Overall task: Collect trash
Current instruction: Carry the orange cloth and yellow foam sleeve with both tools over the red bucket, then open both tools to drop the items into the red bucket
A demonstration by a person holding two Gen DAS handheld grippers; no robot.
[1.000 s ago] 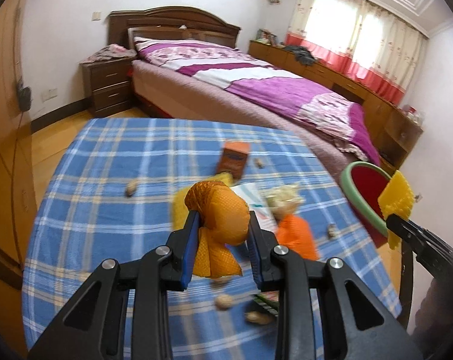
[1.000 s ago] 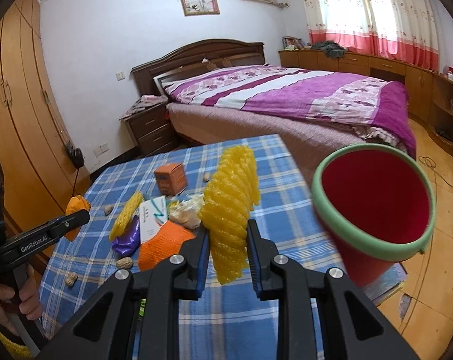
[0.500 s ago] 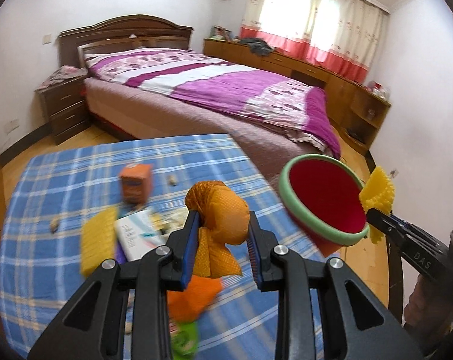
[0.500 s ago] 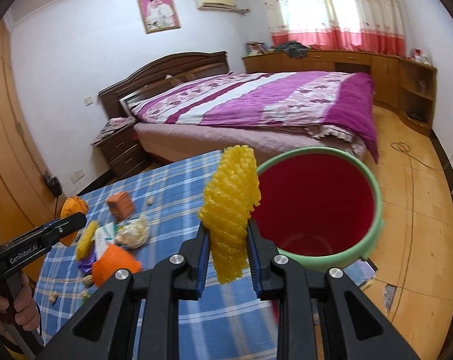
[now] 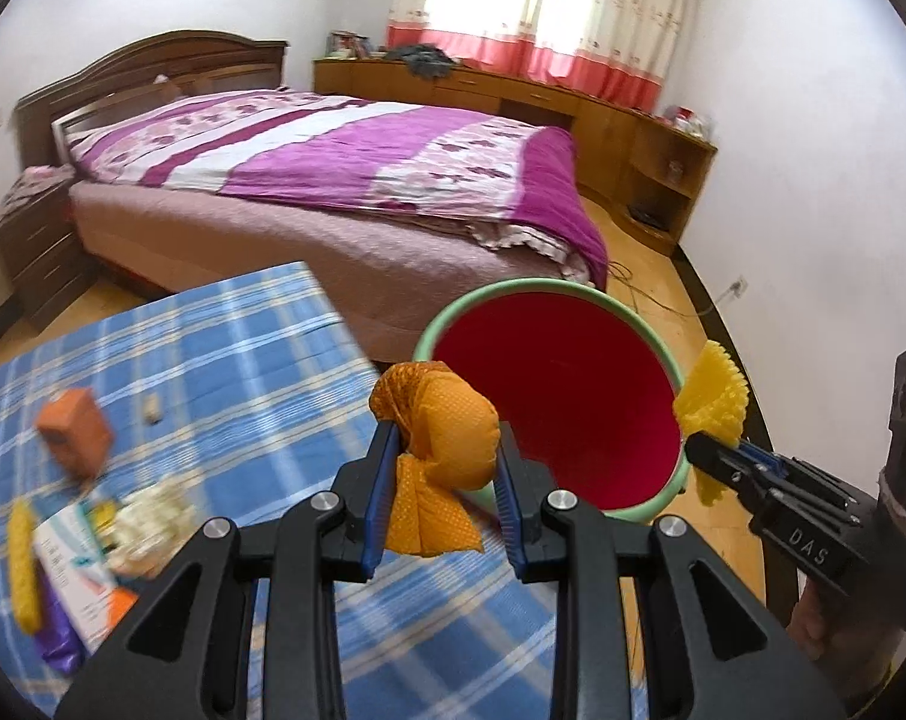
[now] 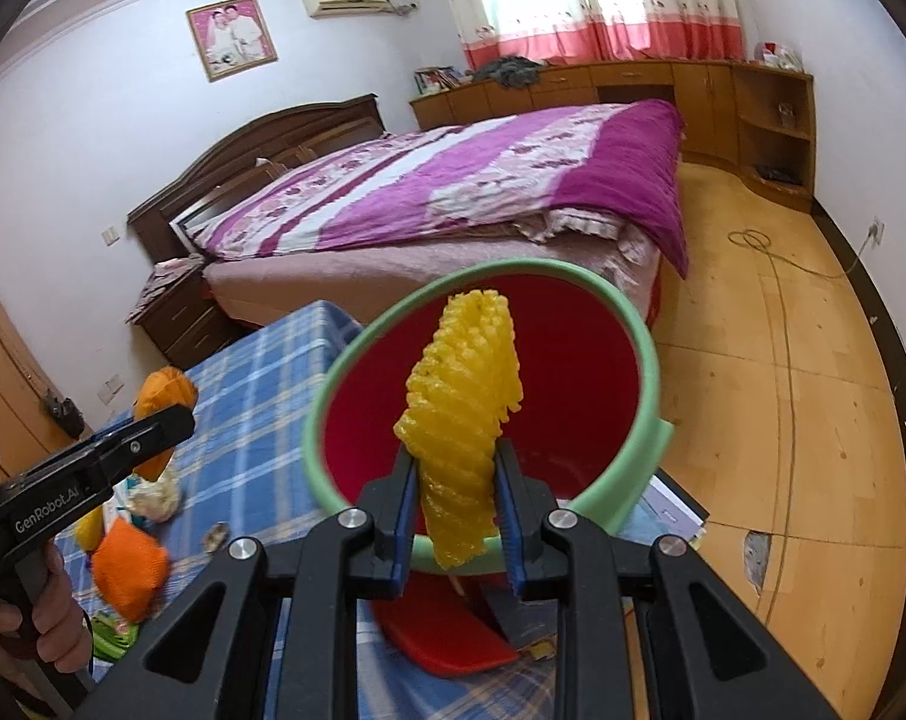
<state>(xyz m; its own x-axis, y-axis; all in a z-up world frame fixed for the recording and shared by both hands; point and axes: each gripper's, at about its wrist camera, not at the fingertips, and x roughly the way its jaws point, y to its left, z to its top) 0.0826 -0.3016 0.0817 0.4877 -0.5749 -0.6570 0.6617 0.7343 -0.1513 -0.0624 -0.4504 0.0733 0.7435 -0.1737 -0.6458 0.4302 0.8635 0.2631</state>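
The left gripper [image 5: 444,501] pinches an orange net [image 5: 438,450] tight between its fingers. The right gripper [image 6: 456,513] pinches a yellow net [image 6: 462,414] the same way. Both nets hang in front of the red bin [image 6: 648,360] with the green rim, just past the edge of the blue checked table [image 5: 225,360]. More trash [image 5: 93,516] lies on the table. Behind is a bed [image 5: 345,162] with a purple cover.

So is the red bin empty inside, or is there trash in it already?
Looks empty as far as it shows: the red bin has only bare red wall inside. The yellow foam net in the right gripper hides part of the bottom.
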